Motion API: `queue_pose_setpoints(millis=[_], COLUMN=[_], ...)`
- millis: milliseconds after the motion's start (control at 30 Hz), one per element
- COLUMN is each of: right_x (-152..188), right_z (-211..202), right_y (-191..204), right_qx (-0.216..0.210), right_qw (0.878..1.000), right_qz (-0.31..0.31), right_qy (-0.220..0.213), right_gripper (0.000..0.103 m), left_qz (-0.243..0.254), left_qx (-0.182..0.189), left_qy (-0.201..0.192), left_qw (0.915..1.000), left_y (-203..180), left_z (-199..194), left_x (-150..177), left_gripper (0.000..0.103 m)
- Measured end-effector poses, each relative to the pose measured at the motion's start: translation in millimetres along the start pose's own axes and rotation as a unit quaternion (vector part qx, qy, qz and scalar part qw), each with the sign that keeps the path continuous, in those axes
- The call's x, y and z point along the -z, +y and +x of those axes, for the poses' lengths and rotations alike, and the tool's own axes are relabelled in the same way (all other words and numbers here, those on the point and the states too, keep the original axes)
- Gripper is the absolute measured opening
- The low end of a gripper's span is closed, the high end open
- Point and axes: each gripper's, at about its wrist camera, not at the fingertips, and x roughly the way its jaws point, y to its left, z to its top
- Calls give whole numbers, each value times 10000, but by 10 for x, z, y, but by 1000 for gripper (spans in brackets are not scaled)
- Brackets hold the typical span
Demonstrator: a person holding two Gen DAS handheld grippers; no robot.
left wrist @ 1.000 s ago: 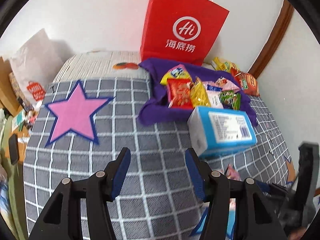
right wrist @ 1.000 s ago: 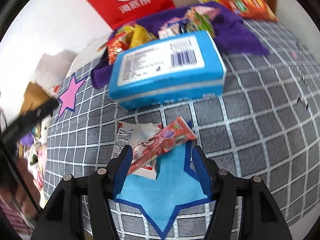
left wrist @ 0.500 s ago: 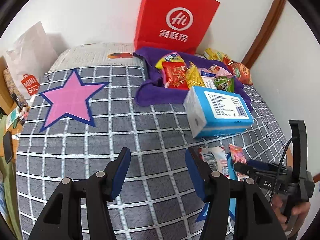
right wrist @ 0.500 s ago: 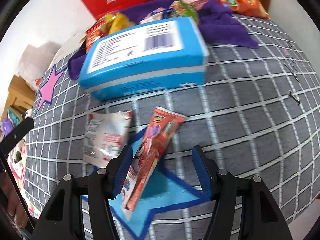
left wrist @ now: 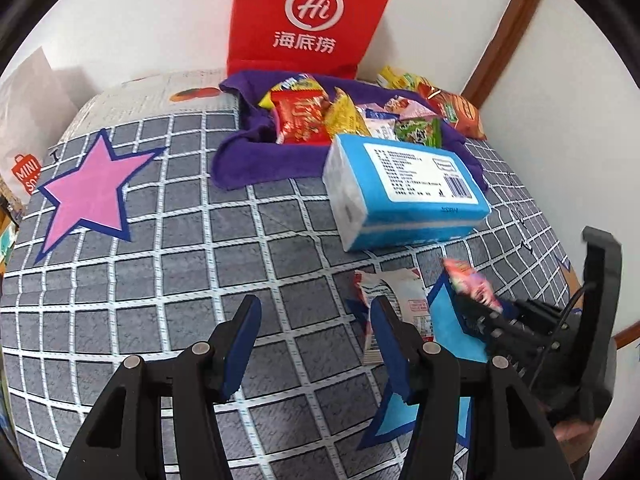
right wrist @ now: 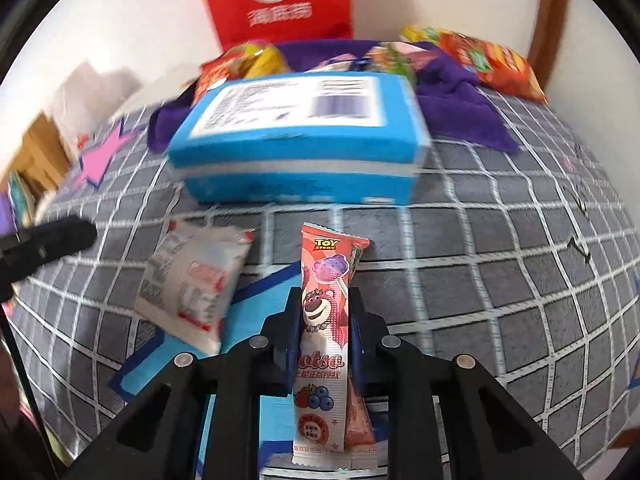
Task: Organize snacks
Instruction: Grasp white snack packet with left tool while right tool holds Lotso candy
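My right gripper [right wrist: 325,300] is shut on a long pink Lotso snack packet [right wrist: 324,320], which stands up between its jaws above the blue star patch [right wrist: 248,320]. A white snack packet [right wrist: 192,284] lies flat to its left. In the left wrist view my left gripper [left wrist: 314,314] hangs open over the grey checked bedcover [left wrist: 160,240] with nothing between its fingers. To its right lie the white packet [left wrist: 396,300] and the pink packet [left wrist: 468,280] in the right gripper [left wrist: 476,312]. A pile of snacks [left wrist: 340,116] rests on a purple cloth [left wrist: 248,152] at the back.
A blue tissue pack [left wrist: 404,188] lies in front of the purple cloth. A red paper bag [left wrist: 308,20] stands against the wall behind. A pink star patch [left wrist: 88,196] marks the cover at left. Orange and yellow snack bags [left wrist: 452,108] lie at the far right corner.
The right gripper has shut on the pink packet, which now stands up between its jaws. The left gripper has moved down and nearer the white packet, still open.
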Motion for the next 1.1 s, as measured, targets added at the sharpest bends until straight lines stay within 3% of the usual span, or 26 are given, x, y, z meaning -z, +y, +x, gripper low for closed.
queue_pose_setpoints(millis=[167,367,433,500,600,767,900,1100], right_x=[-25,59,54,85,40,26,24,28], right_z=[-9,-41,-30,-41,-9,16,20,8], right_y=[-481,-797,-835,-865,-973,-956,-952,-1064], right_qx=[556,684,755,657,406,347,338,11], right_qw=[9981,9966,9951,9950,9956,9957,9958,9944], right_qz=[221,198,147,208,416,438,432,695], right_qy=[-141,-422,-619,-719,-731,-735,-738,-798], right_gripper=[21,23,23,24,24,27,27,25], left_qz=[5,135,179,271,549,1075,874,539], left_qx=[297,460,450,374,-23,-686,-640,-308], left_qy=[134,353,421,398,236,12,-75,-61], left_qw=[9995,9982,9979,9981,9982,9918,9941,9981], left_y=[-182,-464,-545,-636,-791,-1023,-916,-753], left_z=[161,429,506,575,626,699,628,498], left_x=[7,80,95,111,131,234,245,149], left_gripper=[54,55,59,66,67,68,57,55])
